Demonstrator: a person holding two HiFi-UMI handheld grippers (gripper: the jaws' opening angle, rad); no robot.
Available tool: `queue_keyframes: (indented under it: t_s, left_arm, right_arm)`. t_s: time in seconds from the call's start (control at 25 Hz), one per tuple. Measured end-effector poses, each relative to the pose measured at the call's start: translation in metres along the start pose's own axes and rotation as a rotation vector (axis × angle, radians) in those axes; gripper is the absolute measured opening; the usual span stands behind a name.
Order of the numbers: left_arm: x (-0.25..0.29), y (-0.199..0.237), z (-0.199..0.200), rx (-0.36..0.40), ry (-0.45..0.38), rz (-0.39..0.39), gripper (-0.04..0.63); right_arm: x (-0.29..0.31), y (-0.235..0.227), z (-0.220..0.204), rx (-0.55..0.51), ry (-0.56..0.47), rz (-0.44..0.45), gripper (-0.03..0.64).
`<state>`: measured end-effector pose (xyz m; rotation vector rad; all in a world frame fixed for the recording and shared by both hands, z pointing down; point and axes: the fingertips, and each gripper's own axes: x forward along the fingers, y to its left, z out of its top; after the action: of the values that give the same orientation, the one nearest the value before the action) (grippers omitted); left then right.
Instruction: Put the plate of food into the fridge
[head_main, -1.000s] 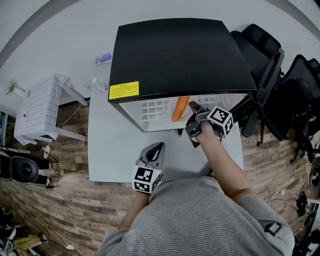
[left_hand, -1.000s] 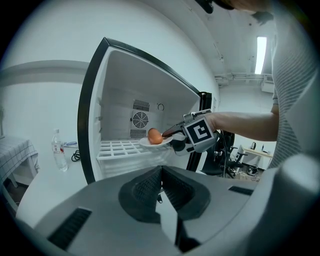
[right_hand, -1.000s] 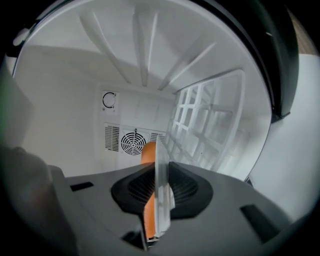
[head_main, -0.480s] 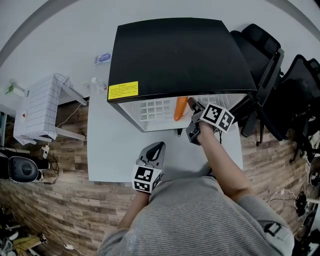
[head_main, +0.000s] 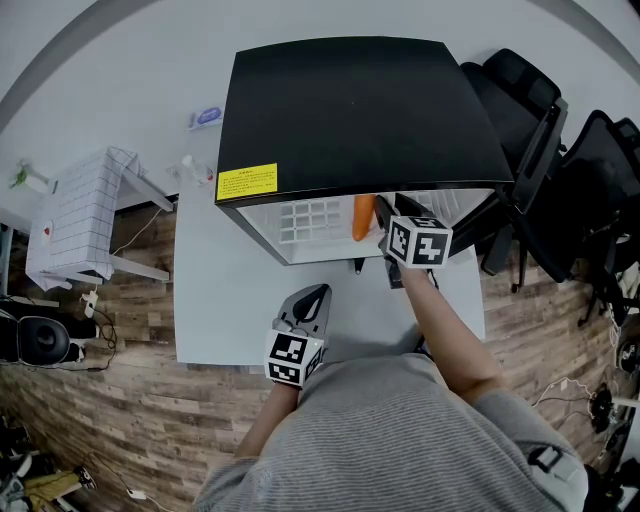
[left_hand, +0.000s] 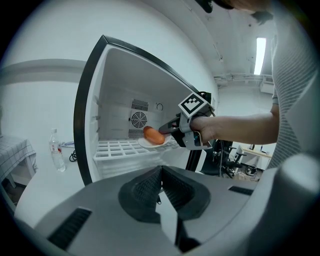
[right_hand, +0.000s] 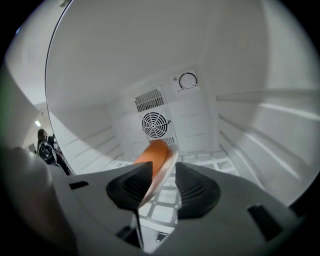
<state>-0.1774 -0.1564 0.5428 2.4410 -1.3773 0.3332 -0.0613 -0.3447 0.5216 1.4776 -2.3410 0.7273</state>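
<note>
The black-topped compact fridge (head_main: 360, 110) with a white plastic lining stands open directly ahead of the right claw (right_hand: 164, 172). It sits on the pale grey tabletop (head_main: 230, 310), which stretches below and behind both claws. Inside, a white grid shelf (left_hand: 117, 148) lies just under the right claw's tips. That shelf carries the only contents seen in the fridge, and the walls above it show nothing else.

The left claw (left_hand: 161, 175) is well back from the fridge mouth. Its jaws are pressed together on nothing, low over the tabletop.

The right claw reaches into the fridge, and its jaws have just been opening. They now stand wide apart, with the rim of the round white plate (left_hand: 150, 143) between them but apparently not clamped. The plate itself appears to rest on the shelf, just beyond that claw's tips. On it lies one smooth, orange, sausage-shaped piece of food (left_hand: 152, 135), towards the far side from the claw.

The plate looks stiff, glossy and light. It is probably breakable if knocked against the shelf or the fridge frame. Its thin rim on the near side is the sensible place to pinch, with the plate kept level. The rounded food seems free to roll off if the plate tips. With the plate seemingly set down inside, the placing looks nearly done.
</note>
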Motion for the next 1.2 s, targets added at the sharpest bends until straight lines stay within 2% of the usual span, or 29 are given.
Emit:
queue_keyframes:
  t_s: [0.08, 0.24, 0.44, 0.8, 1.2]
  left_arm:
    - [0.001, 0.0, -0.001, -0.005, 0.005, -0.002, 0.011]
    - [0.002, -0.002, 0.0, 0.001, 0.005, -0.006, 0.011]
    - [0.001, -0.003, -0.003, -0.005, 0.024, -0.009, 0.011]
    - [0.004, -0.007, 0.006, 0.015, -0.011, -0.016, 0.011]
    - [0.009, -0.02, 0.004, 0.024, 0.022, -0.045, 0.011]
  right_arm:
    - [0.0, 0.0, -0.001, -0.074, 0.005, -0.017, 0.137]
    - [-0.001, -0.005, -0.003, -0.132, 0.006, -0.045, 0.144]
    - [-0.007, -0.002, 0.011, -0.281, -0.043, -0.084, 0.15]
    - [-0.023, 0.0, 0.012, -0.29, -0.06, -0.065, 0.15]
    - [-0.045, 0.014, 0.006, -0.294, -0.069, 0.014, 0.15]
